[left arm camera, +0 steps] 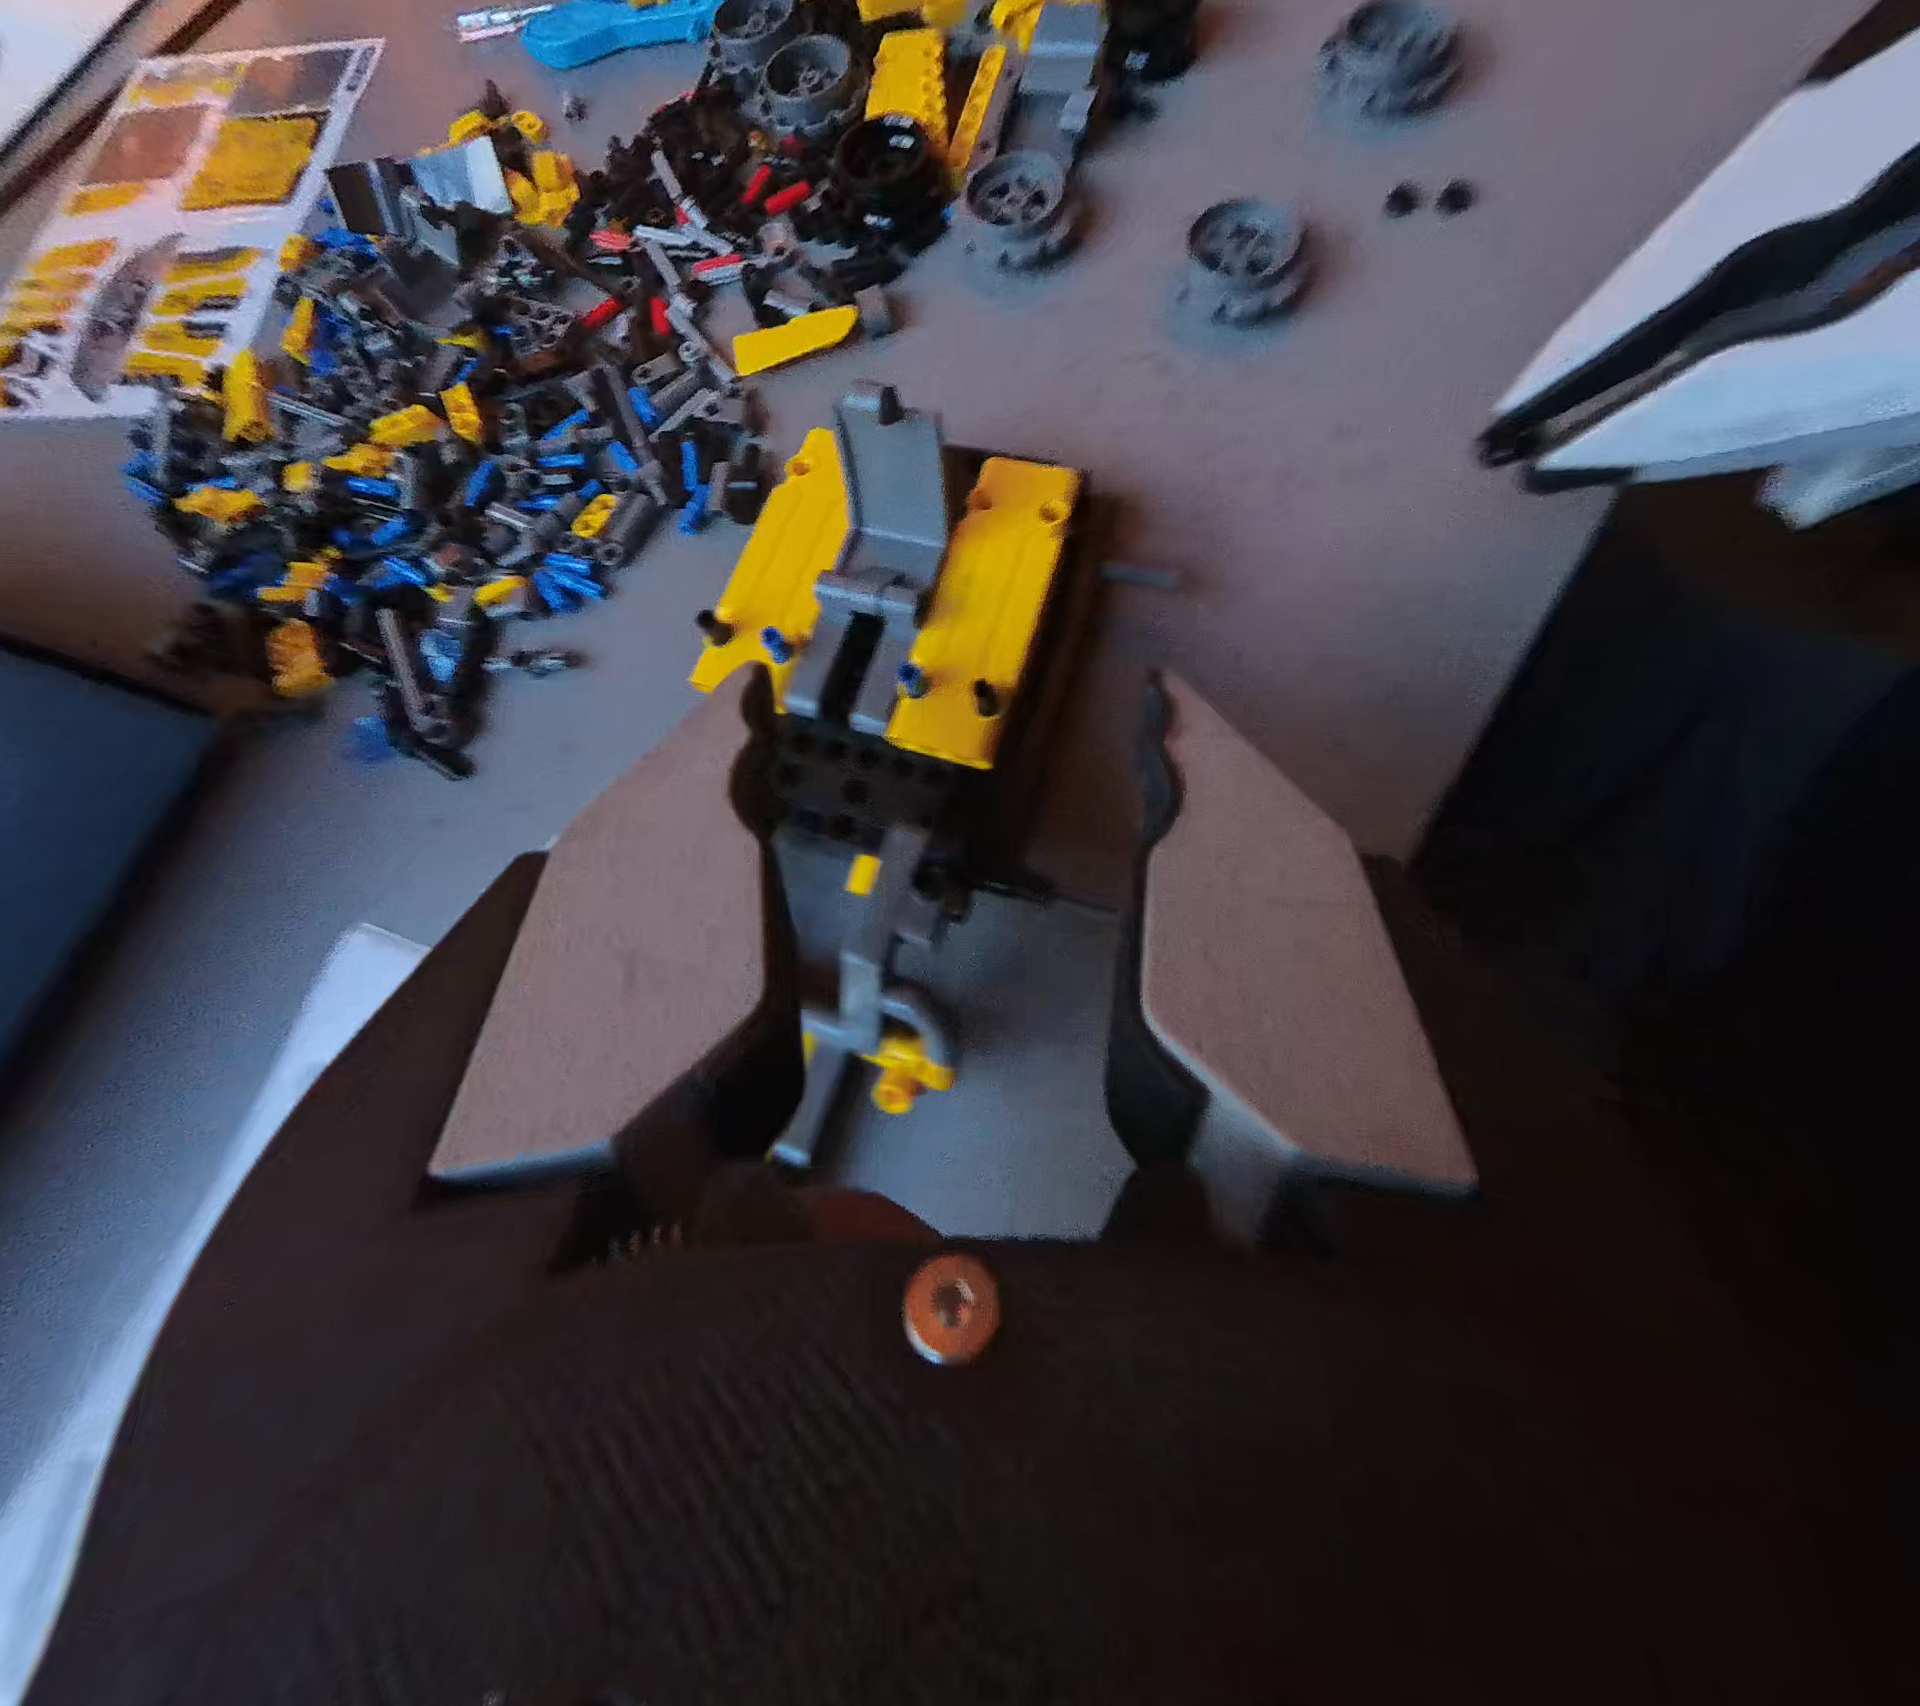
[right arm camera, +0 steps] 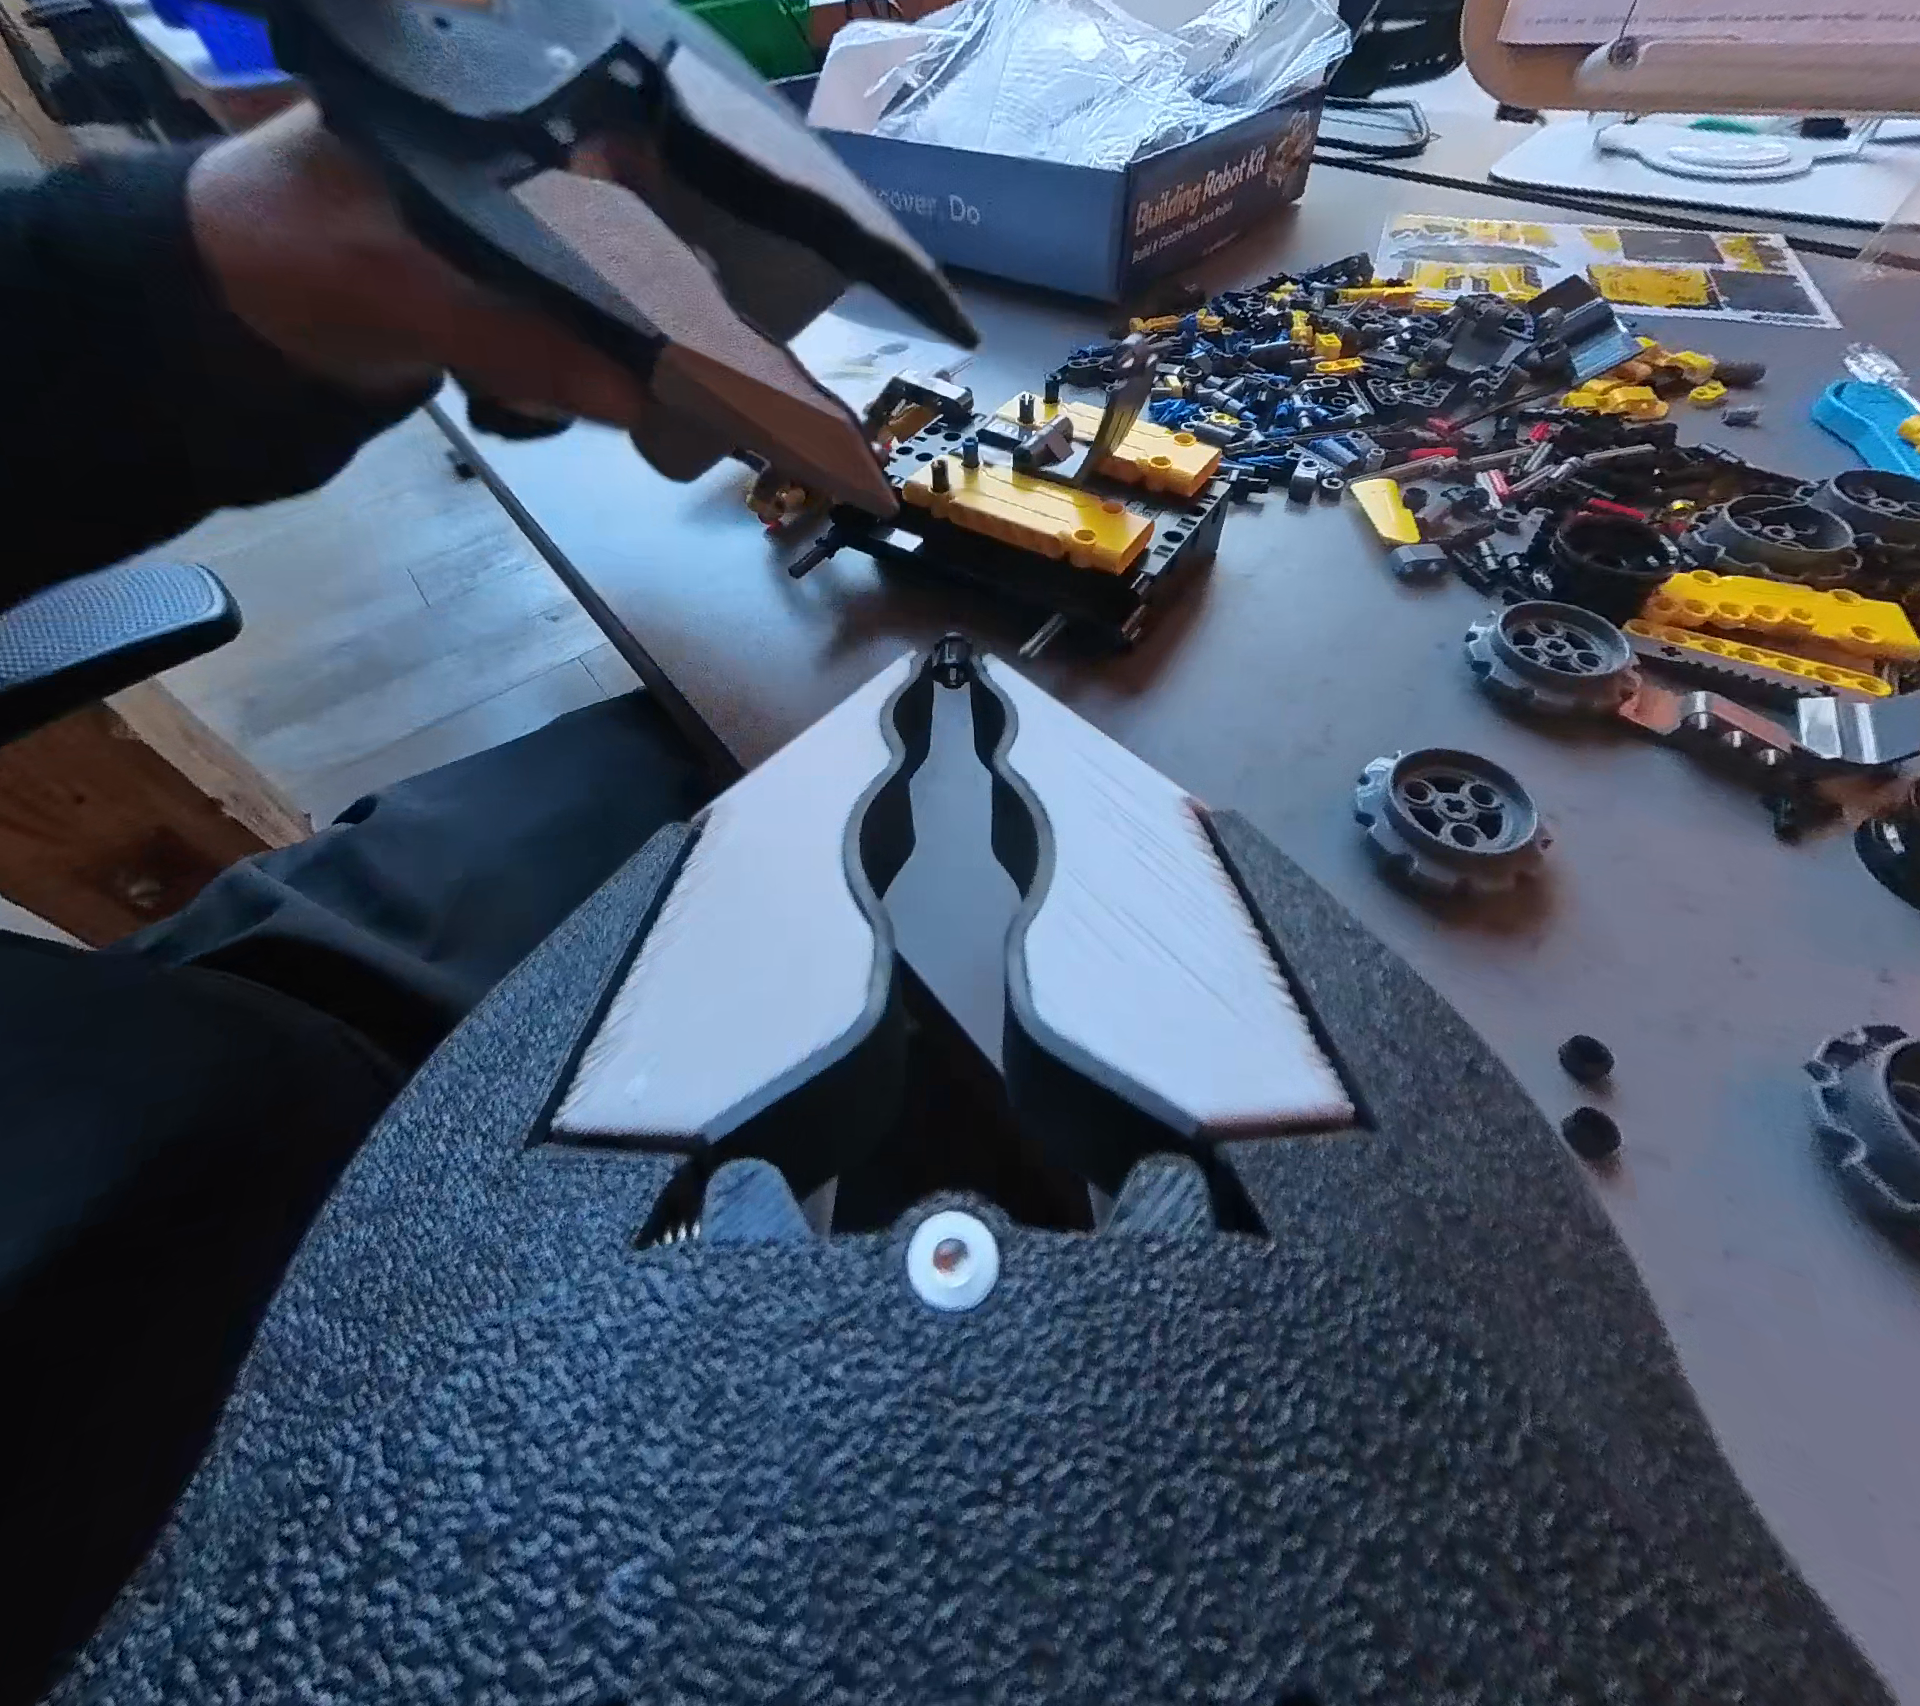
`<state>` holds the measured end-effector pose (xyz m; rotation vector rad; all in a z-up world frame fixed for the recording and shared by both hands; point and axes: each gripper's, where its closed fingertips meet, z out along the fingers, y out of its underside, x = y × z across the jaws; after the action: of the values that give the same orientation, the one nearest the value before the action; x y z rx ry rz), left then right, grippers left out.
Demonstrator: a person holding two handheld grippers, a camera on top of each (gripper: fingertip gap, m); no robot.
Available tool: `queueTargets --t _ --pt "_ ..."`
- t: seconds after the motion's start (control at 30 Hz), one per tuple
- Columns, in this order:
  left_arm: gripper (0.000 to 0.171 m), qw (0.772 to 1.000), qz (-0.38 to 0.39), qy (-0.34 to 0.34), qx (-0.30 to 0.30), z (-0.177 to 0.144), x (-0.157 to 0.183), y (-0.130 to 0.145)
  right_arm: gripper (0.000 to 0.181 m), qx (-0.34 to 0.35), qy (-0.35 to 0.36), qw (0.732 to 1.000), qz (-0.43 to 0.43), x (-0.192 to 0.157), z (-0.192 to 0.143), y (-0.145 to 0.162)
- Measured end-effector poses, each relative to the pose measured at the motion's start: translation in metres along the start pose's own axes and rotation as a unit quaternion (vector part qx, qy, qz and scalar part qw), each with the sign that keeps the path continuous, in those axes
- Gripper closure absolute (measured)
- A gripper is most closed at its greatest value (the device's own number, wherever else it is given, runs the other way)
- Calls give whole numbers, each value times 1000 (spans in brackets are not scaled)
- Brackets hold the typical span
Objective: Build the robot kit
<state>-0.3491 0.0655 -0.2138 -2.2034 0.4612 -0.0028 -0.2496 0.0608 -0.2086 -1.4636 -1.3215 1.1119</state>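
A partly built model (left arm camera: 904,596) with yellow panels on a black frame and a grey lever lies on the dark table (left arm camera: 1299,513). My left gripper (left arm camera: 951,700) is open and straddles its near end. The left finger (left arm camera: 665,877) sits against the frame, and the right finger (left arm camera: 1278,908) stands a little off it. In the right wrist view the left gripper (right arm camera: 930,420) reaches down onto the model (right arm camera: 1049,503) from the left. My right gripper (right arm camera: 949,669) is shut on a small black pin (right arm camera: 949,657), held just in front of the model. It also shows in the left wrist view (left arm camera: 1507,446).
A pile of loose pieces (right arm camera: 1403,368) and several grey wheels (right arm camera: 1449,809) lie to the right. Two black pins (right arm camera: 1590,1095) lie nearer. A blue box of plastic bags (right arm camera: 1070,129) and a printed sheet (right arm camera: 1610,274) are behind. The table edge and a chair armrest (right arm camera: 104,638) are at left.
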Motion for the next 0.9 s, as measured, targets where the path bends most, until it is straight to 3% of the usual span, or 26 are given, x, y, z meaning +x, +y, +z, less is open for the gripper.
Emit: queueTargets --t 0.07,0.13,0.17,0.27,0.4,0.47,0.73,0.9 --pt "78 999 41 7 -15 2 -11 0 175 -7 -4 1000 3 -2 1 4" --pt "74 999 32 36 22 -6 -23 -16 175 -7 -8 1000 10 -6 0 7" --pt "62 997 13 65 36 -11 -24 -23 175 -10 -7 1000 12 -7 0 9" --pt "47 993 16 102 -48 -2 -26 -9 175 -12 -4 1000 17 -8 2 11" --pt "48 977 66 119 -165 26 -12 26 175 -8 -9 999 30 -8 3 11" --pt "70 969 88 123 -195 33 -12 34 175 -6 -6 999 31 -7 1 11" --pt "77 958 55 134 -248 46 -8 41 175 -9 17 999 39 8 0 18" --pt "78 963 5 122 -241 40 15 38 175 -24 33 999 31 11 3 25"
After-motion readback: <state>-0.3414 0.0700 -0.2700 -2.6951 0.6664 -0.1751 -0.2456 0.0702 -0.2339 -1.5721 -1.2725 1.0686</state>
